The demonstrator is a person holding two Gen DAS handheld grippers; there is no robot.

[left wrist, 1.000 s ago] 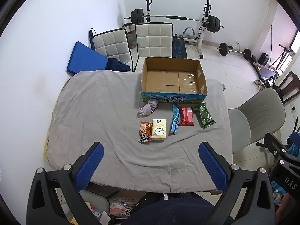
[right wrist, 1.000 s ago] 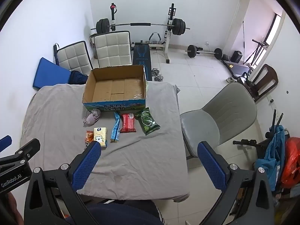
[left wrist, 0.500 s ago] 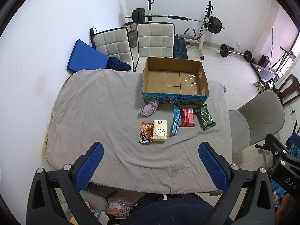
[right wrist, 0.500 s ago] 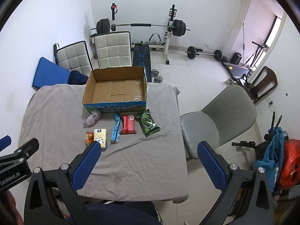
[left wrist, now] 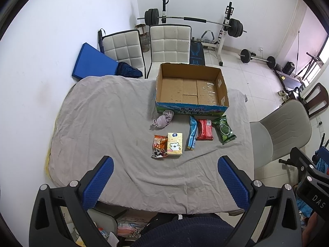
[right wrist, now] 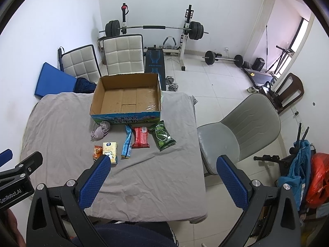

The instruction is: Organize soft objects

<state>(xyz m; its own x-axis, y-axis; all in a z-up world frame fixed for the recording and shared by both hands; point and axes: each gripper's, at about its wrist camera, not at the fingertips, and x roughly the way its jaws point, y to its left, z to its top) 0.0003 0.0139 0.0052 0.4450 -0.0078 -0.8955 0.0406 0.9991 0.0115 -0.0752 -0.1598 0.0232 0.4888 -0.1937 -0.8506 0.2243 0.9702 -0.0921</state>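
Note:
An open empty cardboard box (left wrist: 191,88) (right wrist: 125,98) stands on the grey-clothed table (left wrist: 102,123). In front of it lie a crumpled lilac cloth (left wrist: 163,119) (right wrist: 100,130), an orange snack bag (left wrist: 159,145), a yellow tissue pack (left wrist: 174,146) (right wrist: 111,152), a blue packet (left wrist: 192,132) (right wrist: 127,142), a red packet (left wrist: 204,129) (right wrist: 140,136) and a green packet (left wrist: 224,130) (right wrist: 162,134). My left gripper (left wrist: 164,182) and right gripper (right wrist: 162,180) are both open and empty, high above the table's near edge.
A grey office chair (right wrist: 236,131) stands right of the table. Two white padded chairs (left wrist: 168,41) and a blue mat (left wrist: 90,63) are behind it. A barbell rack (right wrist: 152,28) and weights are at the back wall. Bags (right wrist: 308,175) lie at the right.
Both grippers have drifted slightly; the table objects sit a little lower in view. Nothing was taken hold of or moved.

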